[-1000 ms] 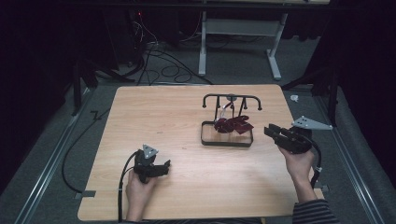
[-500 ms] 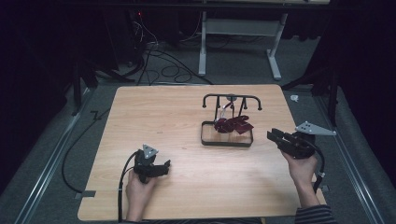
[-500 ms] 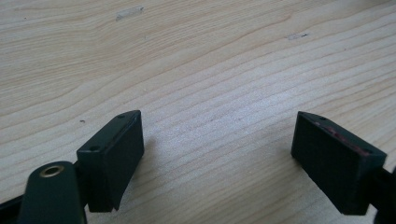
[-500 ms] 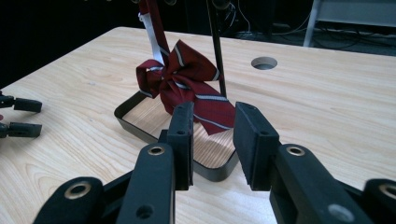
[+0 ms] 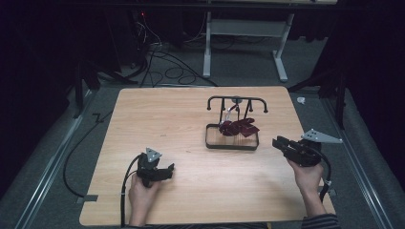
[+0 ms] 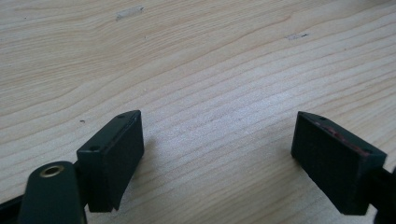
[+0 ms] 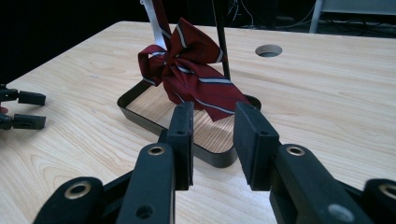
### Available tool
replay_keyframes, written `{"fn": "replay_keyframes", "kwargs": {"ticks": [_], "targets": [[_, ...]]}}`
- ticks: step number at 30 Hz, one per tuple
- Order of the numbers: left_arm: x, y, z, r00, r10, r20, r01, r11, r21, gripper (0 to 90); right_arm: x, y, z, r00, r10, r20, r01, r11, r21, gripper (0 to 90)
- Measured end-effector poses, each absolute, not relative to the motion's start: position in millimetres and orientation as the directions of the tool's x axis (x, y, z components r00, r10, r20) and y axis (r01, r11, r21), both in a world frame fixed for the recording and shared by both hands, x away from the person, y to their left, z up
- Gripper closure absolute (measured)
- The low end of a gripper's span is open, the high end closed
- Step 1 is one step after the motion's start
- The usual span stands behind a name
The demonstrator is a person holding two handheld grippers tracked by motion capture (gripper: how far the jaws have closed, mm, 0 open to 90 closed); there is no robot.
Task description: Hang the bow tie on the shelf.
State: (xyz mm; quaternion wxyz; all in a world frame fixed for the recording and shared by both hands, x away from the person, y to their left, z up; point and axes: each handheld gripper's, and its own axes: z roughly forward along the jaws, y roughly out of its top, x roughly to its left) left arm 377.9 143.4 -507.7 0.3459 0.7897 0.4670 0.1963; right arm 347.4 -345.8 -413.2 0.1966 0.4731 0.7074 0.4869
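A dark red striped bow tie (image 5: pixel 239 128) hangs from a black rack (image 5: pixel 236 100) and droops into the rack's black tray (image 5: pixel 210 143) on the wooden table. In the right gripper view the bow tie (image 7: pixel 191 79) is just beyond my right gripper (image 7: pixel 214 116), whose jaws stand a narrow gap apart and hold nothing. From the high view, the right gripper (image 5: pixel 279 142) is right of the tray, pointing at it. My left gripper (image 5: pixel 168 169) rests near the table's front left. Its jaws are wide open over bare wood (image 6: pixel 217 158).
The table has a round cable hole (image 7: pixel 268 50) behind the rack. Cables (image 5: pixel 162 62) and a desk frame (image 5: pixel 243 43) lie on the floor beyond the far edge. The left gripper's fingers (image 7: pixel 23 109) show far off at the left of the right gripper view.
My right gripper has drifted a little back toward the near edge, away from the tray. The left gripper has stayed put.
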Motion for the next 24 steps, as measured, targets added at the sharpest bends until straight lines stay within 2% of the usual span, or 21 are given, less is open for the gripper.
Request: {"fn": "replay_keyframes", "kwargs": {"ticks": [24], "targets": [[378, 143, -508, 0.487, 0.874, -0.013, 0.601, -0.324, 0.731, 17.4, 344, -346, -432, -0.470, 0.859, 0.202, 0.503, 0.072, 0.861, 70.1]]}}
